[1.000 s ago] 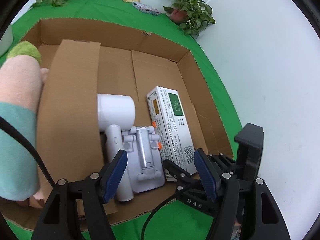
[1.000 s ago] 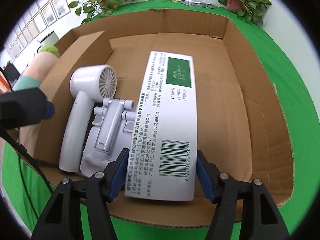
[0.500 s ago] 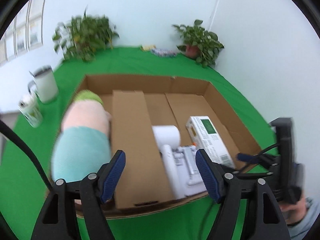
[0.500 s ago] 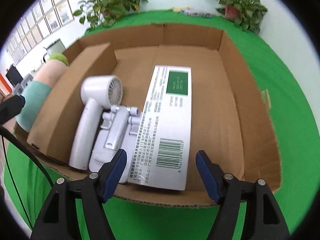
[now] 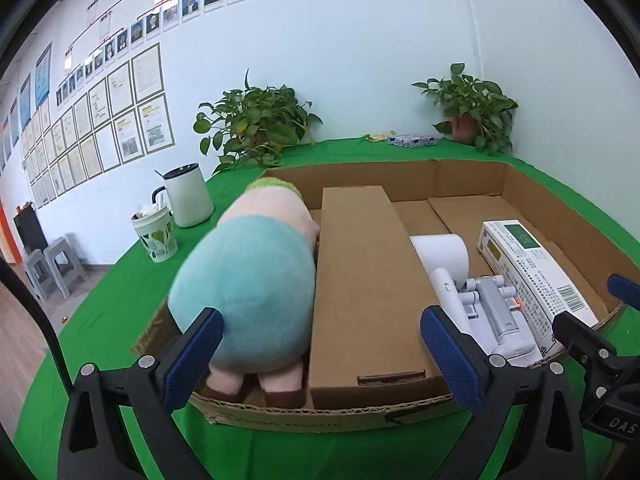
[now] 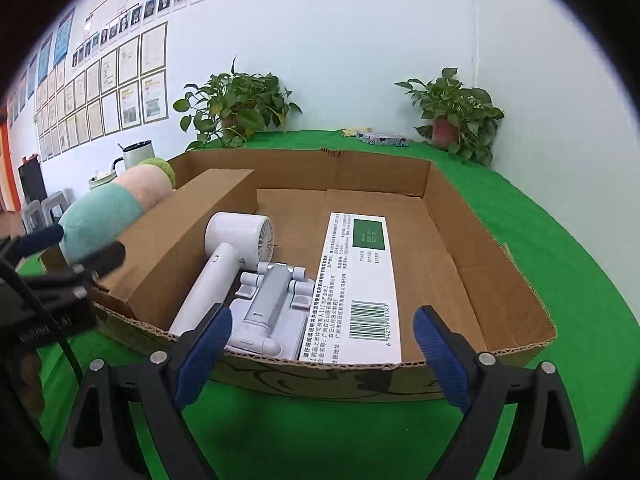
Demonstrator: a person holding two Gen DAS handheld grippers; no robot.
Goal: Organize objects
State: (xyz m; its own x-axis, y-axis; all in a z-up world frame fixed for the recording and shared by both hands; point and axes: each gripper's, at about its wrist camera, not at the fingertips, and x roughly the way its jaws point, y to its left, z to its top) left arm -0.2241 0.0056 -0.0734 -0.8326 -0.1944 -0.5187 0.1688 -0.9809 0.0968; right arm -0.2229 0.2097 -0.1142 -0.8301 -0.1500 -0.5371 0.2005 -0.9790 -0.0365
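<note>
Showing plush feet leftward only

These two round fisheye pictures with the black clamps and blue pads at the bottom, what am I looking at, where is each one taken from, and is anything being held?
There is no robot here: a person holds a hand-held clamp tool, a gripper, in each hand, and each carries a camera looking forward along its two fingers.

One picture is from the left gripper, the other from the right gripper. Both have just been opening, stand wide open and hold nothing.

On the green cloth-covered table sits a shallow brown cardboard box. In it lie a white hair dryer, a pale grey plastic folding stand and a long white printed carton with a green panel. A brown cardboard flap stands as a divider; on its far side lies a pink and teal plush toy.

Outside the box stand a white jug, a paper cup and two potted plants.
</note>
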